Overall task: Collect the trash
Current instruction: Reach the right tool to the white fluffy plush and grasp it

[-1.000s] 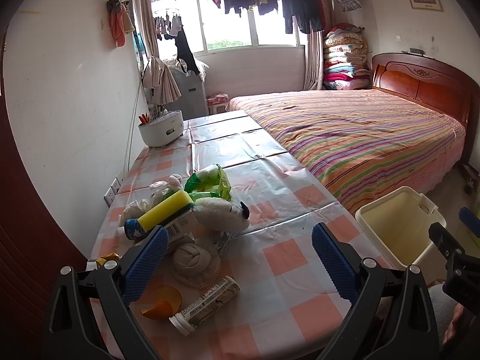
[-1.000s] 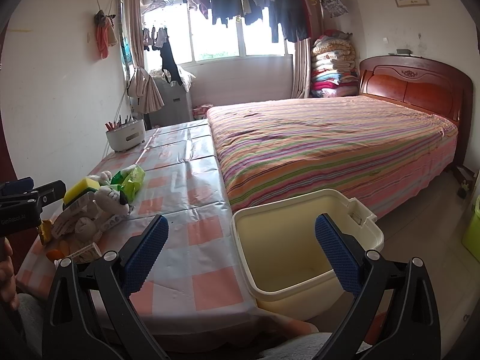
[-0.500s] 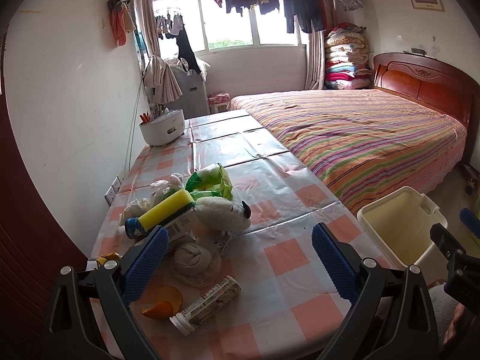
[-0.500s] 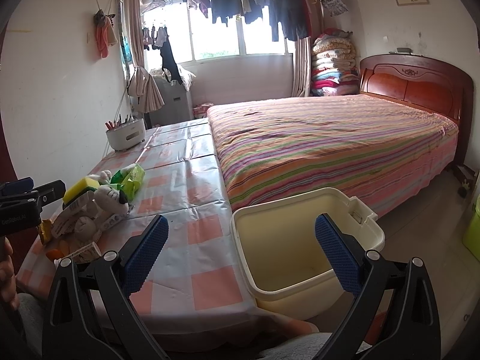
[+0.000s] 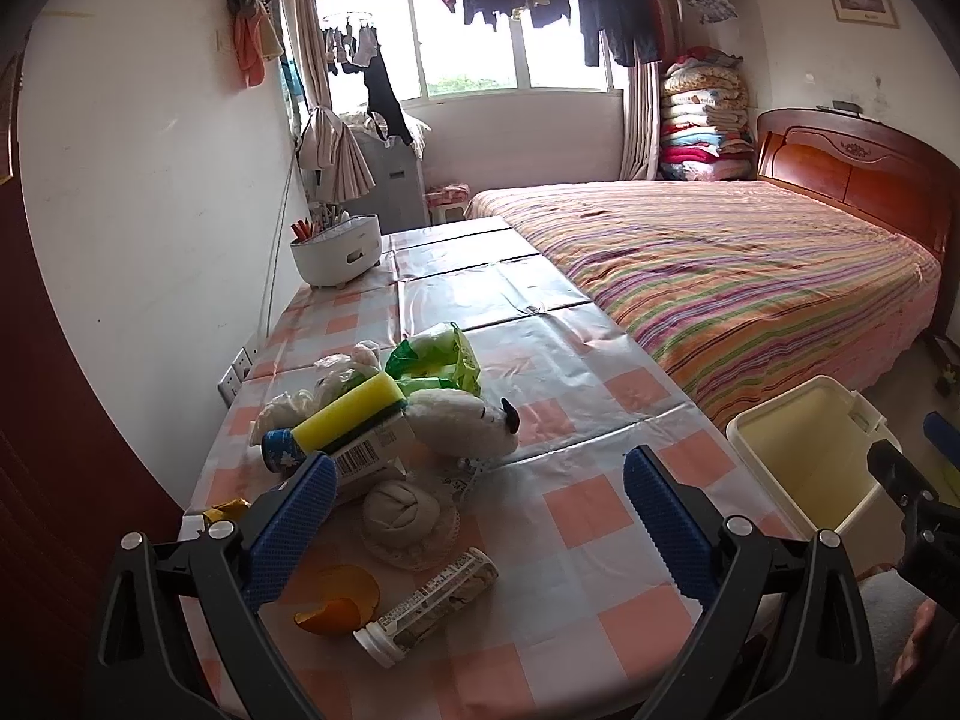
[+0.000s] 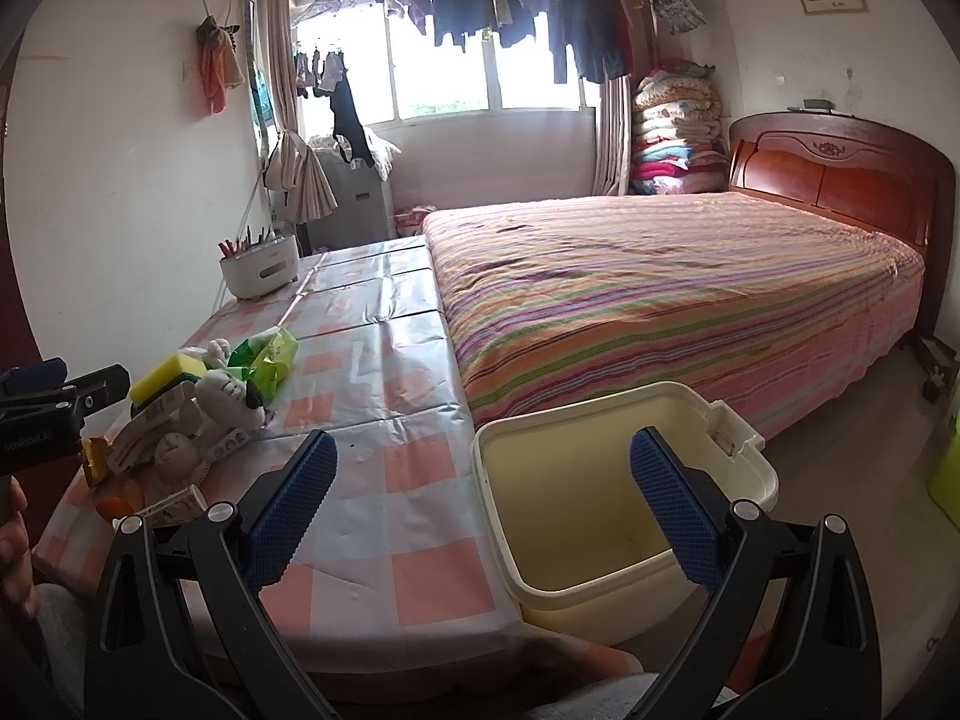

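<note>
A heap of clutter lies at the near left of the checked table [image 5: 576, 516]: a yellow sponge [image 5: 351, 408], a green wrapper [image 5: 435, 360], a white plush toy [image 5: 465, 420], a crumpled paper ball [image 5: 399, 507], an orange peel [image 5: 342, 597] and a small labelled bottle [image 5: 435, 597] on its side. My left gripper [image 5: 477, 522] is open just short of the heap, holding nothing. A cream bin [image 6: 606, 498] stands on the floor off the table's right edge. My right gripper [image 6: 483, 504] hangs open over the bin's near rim, empty.
A white pen holder [image 5: 336, 249] sits at the table's far left by the wall. A striped bed [image 6: 660, 294] with a wooden headboard [image 6: 840, 174] runs along the table's right side. Laundry hangs at the window.
</note>
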